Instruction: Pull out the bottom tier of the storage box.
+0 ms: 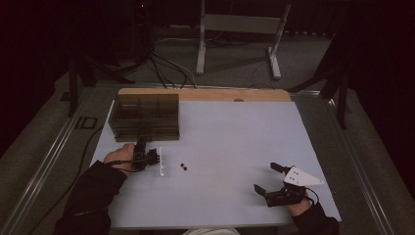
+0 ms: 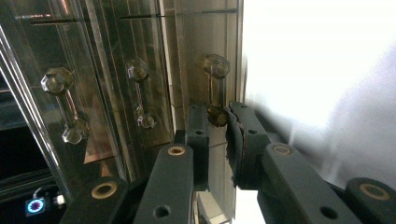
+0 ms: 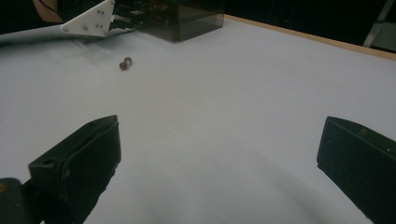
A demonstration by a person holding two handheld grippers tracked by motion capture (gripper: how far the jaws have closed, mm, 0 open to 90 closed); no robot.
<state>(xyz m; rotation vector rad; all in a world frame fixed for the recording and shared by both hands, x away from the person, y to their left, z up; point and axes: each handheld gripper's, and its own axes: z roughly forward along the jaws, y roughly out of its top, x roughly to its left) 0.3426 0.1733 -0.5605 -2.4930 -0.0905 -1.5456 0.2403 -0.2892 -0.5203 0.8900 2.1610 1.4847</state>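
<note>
While the pale worktop (image 1: 235, 147) stretches out mostly bare in front of me, the work sits at its far left corner, where the smoky clear drawer cabinet (image 1: 145, 116) stands. I have my left gripper (image 1: 142, 149) pushed up against its front. In the left gripper view the jaws are drawn nearly together around the lower end of the nearest drawer handle (image 2: 216, 88), a clear bar with a faceted knob at each end; whether the pads actually press it or only bracket it, I cannot tell for sure, but it looks like a grip. Two more handles (image 2: 140, 93) run alongside it on the neighbouring drawers.

My right gripper (image 1: 269, 178) rests low on the near right of the worktop, jaws spread wide with nothing between them.

Between my hands, nearer the left one, lie two small dark beads (image 1: 184, 167), touching or nearly so.

As I judge it, little is done: the drawers look closed, and the beads are out on the worktop. Pulling the drawer and gathering the beads remain.
</note>
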